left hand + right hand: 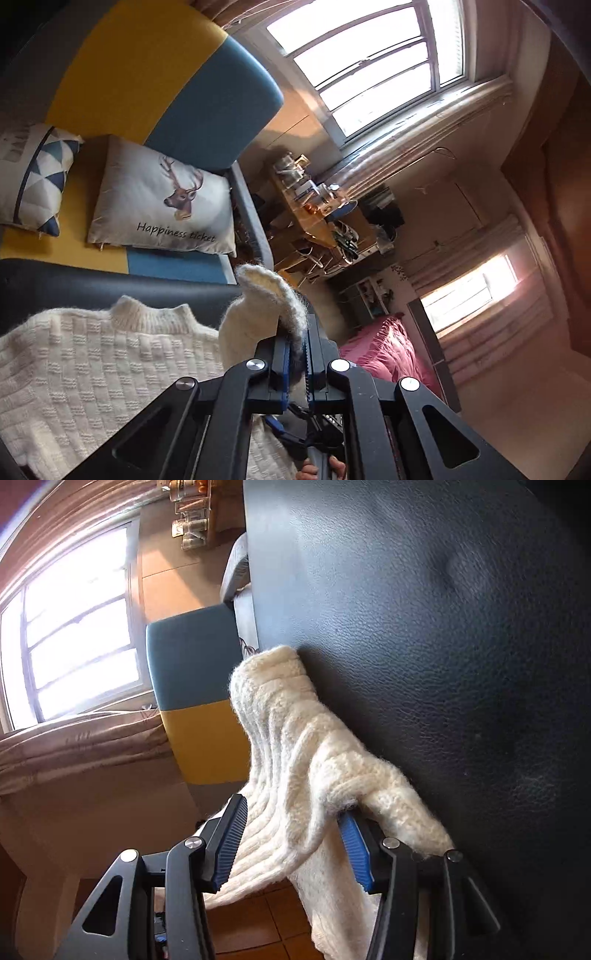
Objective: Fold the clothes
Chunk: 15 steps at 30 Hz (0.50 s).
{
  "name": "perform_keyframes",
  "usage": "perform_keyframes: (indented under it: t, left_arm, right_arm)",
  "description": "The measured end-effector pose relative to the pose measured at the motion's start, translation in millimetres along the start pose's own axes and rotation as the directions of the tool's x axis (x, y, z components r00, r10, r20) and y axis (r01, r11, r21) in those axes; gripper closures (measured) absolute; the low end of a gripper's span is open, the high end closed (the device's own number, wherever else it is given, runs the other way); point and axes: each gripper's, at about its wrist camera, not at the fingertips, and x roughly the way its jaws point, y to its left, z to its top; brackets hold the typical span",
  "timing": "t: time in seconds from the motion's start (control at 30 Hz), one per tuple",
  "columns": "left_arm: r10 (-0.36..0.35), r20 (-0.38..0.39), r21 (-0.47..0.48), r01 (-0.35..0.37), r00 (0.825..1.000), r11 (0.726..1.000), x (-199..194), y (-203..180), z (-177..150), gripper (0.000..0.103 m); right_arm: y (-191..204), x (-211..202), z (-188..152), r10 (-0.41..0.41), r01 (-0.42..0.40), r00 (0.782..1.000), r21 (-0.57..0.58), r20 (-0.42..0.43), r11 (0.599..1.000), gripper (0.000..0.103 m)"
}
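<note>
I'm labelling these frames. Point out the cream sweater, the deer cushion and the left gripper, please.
cream sweater (92,354): left wrist view, on its knitted body.
deer cushion (162,199): left wrist view, on its printed front.
left gripper (297,354): left wrist view, between the fingertips.

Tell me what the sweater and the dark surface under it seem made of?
Sweater: looks like fuzzy cream wool or acrylic knit, with raised ribs and stray fibres. Dark surface: probably leather or imitation leather, given its pebbled grain and soft sheen.

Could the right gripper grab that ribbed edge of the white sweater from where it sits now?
Probably yes. The right gripper is open with the sweater's ribbed edge already between its fingers, on the dark leather surface. Nothing blocks it; closing should catch the knit.
</note>
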Motion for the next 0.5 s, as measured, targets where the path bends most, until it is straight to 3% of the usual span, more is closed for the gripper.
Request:
perform_keyframes:
  t: [0.13,0.23,0.3,0.4,0.5]
  left_arm:
    - [0.070,0.025,0.048,-0.072,0.997,0.996,-11.8,-11.1,-6.3,0.097]
    - [0.183,0.005,-0.012,-0.183,0.983,0.983,-23.8,35.1,-29.2,0.097]
    - [0.282,-0.025,-0.088,-0.283,0.959,0.955,-31.8,84.1,-47.4,0.097]
    - [0.421,-0.089,-0.184,-0.430,0.903,0.884,-39.8,156.7,-72.8,0.097]
    - [0.475,-0.141,-0.221,-0.496,0.868,0.840,-35.6,195.8,-91.9,0.097]
  right_arm:
    - [12.7,-8.3,9.9,-0.025,0.032,0.995,-0.065,0.101,0.997,0.050]
    - [9.1,-6.4,12.0,-0.063,0.069,0.995,-0.090,0.073,0.994,0.050]
    - [5.3,-4.1,10.6,-0.075,0.080,0.996,-0.108,0.042,0.991,0.052]
    - [9.9,2.0,5.9,-0.114,0.111,0.993,-0.176,-0.007,0.978,0.052]
    - [18.0,10.3,0.8,-0.176,0.158,0.983,-0.256,-0.048,0.954,0.052]
